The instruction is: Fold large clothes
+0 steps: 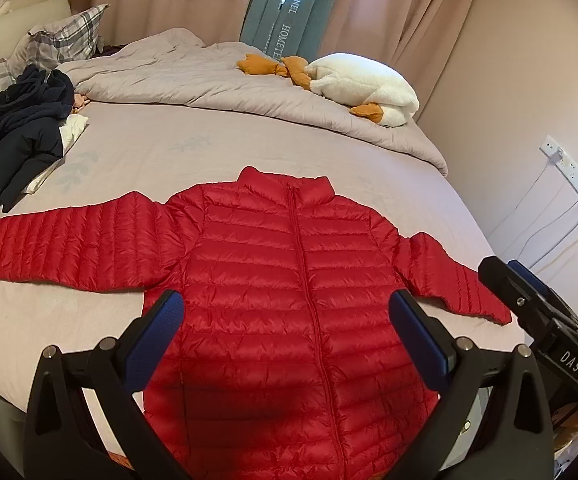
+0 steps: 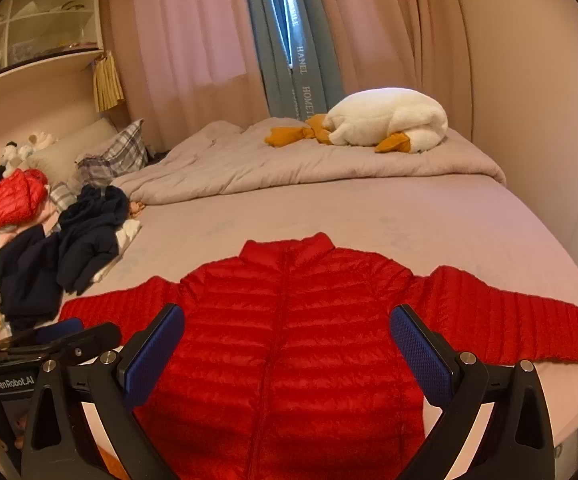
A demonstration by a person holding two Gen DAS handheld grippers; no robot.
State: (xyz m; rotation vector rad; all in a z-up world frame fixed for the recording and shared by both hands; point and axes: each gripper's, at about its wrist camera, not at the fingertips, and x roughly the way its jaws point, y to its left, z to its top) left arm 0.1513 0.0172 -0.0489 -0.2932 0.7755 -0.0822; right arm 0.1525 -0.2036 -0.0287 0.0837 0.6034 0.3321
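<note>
Left wrist view is showing my left claw and right claw hovering released over the red jacket, lying flat on the bed. I am thinking to grasp each sleeve near its cuff and fold inward evenly.

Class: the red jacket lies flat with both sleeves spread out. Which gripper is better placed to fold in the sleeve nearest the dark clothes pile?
Probably the left gripper: it is open, and the red jacket's sleeve beside the dark clothes pile lies on its side.

You are looking at a white plush goose lying on a rumpled grey quilt, plaid pillow sitting nearby.
</note>
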